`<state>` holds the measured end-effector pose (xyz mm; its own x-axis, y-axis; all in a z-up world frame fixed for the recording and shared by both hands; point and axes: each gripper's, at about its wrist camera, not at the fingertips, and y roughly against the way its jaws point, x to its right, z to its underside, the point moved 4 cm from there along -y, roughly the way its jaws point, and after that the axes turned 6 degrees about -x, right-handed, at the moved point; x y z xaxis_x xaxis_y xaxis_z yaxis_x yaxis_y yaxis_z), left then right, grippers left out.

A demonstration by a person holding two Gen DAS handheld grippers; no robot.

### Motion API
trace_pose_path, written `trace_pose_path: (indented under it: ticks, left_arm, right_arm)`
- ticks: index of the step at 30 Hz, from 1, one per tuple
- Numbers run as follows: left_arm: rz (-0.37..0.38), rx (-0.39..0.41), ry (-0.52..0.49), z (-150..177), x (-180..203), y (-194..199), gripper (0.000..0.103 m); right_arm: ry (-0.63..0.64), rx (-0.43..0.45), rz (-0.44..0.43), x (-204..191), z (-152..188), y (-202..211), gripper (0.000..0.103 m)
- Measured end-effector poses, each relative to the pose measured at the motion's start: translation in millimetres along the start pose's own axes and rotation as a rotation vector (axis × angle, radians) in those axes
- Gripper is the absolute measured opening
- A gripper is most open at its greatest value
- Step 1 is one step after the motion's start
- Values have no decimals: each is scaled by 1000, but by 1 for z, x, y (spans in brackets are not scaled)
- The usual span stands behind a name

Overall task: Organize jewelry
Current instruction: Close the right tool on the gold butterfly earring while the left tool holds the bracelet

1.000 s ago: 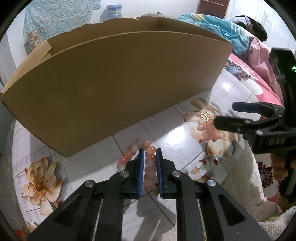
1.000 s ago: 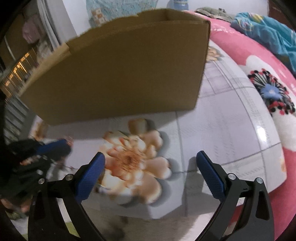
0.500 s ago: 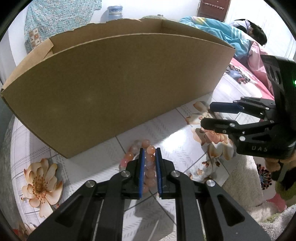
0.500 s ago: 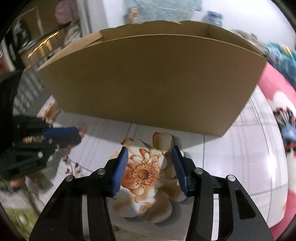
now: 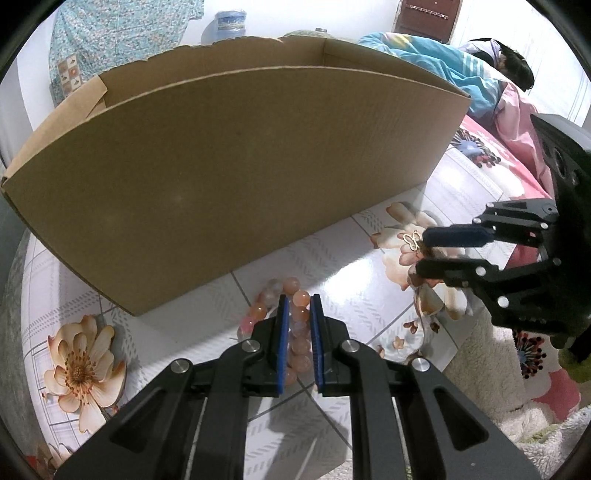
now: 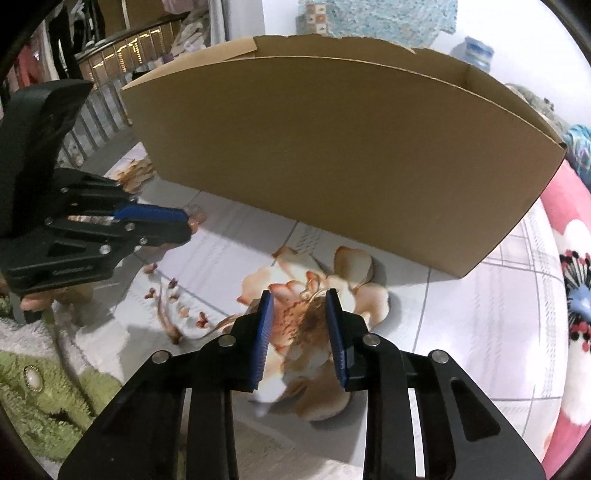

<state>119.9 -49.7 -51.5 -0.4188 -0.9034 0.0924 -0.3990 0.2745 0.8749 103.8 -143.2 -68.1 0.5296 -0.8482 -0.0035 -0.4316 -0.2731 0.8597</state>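
Blue water jug (image 5: 228,23), pink floral blanket (image 6: 576,288)

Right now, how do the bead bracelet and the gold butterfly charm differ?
The bead bracelet is pink-orange beads; the gold butterfly charm is thin wire. The left tool clamps the bracelet; the charm lies loose between the jaws of the right tool, which have just been closing. Both sit before the cardboard box.

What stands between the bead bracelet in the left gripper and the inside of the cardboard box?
The box's near wall rises directly behind the bead bracelet, which the left gripper holds low on the tiled surface. Nothing else visible intervenes.
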Motion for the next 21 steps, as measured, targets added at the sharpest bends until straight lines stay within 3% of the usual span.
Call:
trace_pose_path:
  ticks: [7,21]
  left_arm:
    - [-5,-2,-3,0,1,-1,11]
    - [-7,-3,-2,0,2,0,11]
  right_arm:
    - [-1,32,59,15,9,6,27]
    - [20,15,42,20,14,10,27]
